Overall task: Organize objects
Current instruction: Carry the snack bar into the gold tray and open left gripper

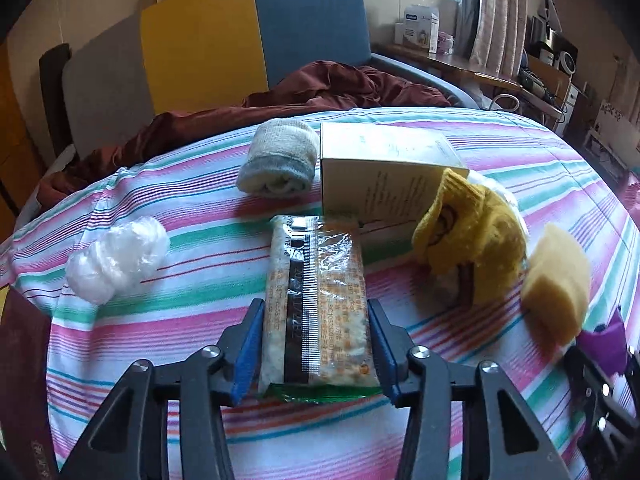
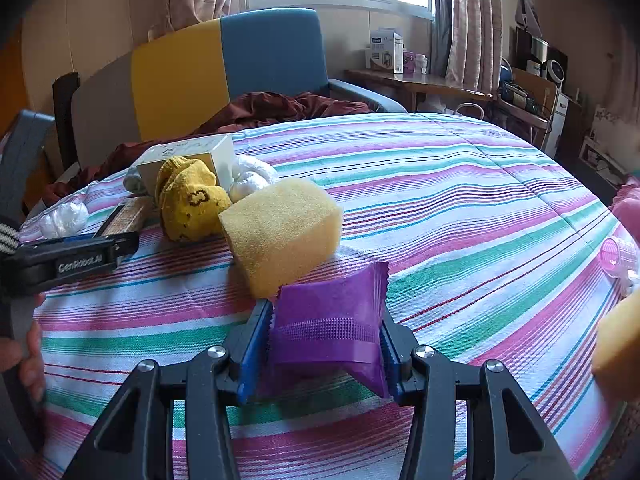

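Note:
My left gripper [image 1: 316,316] is shut on a clear cracker packet [image 1: 316,300] low over the striped bedspread [image 1: 160,288]. My right gripper [image 2: 326,328] is shut on a purple sachet [image 2: 332,320]. In front of it lies a yellow sponge [image 2: 282,232], also in the left wrist view [image 1: 558,284]. A yellow sock [image 1: 468,240] leans on a white box [image 1: 376,172]; both show in the right wrist view, the sock [image 2: 188,200] before the box [image 2: 192,156]. A rolled grey sock [image 1: 280,160] and a white plastic wad [image 1: 116,258] lie left.
A dark red blanket [image 1: 320,88] and a yellow and blue headboard [image 1: 256,32] stand behind. A pink roller [image 2: 620,256] and another yellow sponge [image 2: 618,344] sit at the right edge. A second plastic wad [image 2: 250,180] lies by the box. A desk [image 2: 420,80] is under the window.

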The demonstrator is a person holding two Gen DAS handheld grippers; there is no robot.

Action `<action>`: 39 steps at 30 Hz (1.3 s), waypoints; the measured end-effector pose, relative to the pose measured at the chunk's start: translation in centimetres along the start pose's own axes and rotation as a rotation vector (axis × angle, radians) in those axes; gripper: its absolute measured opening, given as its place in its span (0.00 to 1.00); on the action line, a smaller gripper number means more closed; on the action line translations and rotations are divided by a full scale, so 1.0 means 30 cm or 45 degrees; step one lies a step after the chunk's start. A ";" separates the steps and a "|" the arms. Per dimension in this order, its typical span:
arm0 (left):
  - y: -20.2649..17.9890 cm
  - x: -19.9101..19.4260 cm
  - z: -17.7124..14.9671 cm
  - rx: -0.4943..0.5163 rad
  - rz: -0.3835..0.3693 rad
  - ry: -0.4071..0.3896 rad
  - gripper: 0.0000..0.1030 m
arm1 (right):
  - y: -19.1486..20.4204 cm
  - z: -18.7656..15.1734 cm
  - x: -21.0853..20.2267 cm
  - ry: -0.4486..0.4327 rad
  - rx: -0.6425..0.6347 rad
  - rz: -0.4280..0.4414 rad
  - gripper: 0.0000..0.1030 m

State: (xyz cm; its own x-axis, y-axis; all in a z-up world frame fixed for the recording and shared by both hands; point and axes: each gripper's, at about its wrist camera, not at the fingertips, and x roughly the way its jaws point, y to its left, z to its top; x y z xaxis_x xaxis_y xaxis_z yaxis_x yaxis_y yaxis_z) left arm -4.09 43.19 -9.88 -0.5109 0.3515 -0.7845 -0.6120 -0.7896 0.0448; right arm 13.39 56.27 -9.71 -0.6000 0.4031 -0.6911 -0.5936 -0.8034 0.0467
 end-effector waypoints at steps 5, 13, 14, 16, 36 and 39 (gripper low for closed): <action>0.011 -0.027 -0.033 -0.006 -0.020 -0.026 0.47 | 0.005 0.001 0.000 -0.001 -0.006 -0.010 0.48; 0.086 -0.100 -0.113 -0.101 -0.044 -0.072 0.46 | 0.014 -0.001 -0.001 -0.003 -0.026 -0.035 0.48; 0.094 -0.106 -0.119 -0.108 -0.047 -0.077 0.46 | 0.015 -0.002 -0.002 -0.003 -0.028 -0.037 0.48; 0.107 -0.123 -0.136 -0.117 -0.055 -0.085 0.46 | 0.017 -0.002 -0.003 -0.005 -0.035 -0.048 0.48; 0.238 -0.289 -0.309 -0.242 -0.063 -0.210 0.46 | 0.190 -0.035 -0.060 -0.117 -0.366 -0.065 0.41; 0.249 -0.297 -0.339 -0.245 -0.075 -0.187 0.46 | 0.228 -0.048 -0.069 -0.136 -0.440 -0.086 0.41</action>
State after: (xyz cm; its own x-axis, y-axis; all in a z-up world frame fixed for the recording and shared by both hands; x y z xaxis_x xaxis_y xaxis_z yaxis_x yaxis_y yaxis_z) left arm 2.02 29.05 -8.85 -0.5690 0.4578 -0.6831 -0.5239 -0.8421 -0.1280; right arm 11.33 49.31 -8.99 -0.6290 0.4889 -0.6045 -0.4281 -0.8668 -0.2556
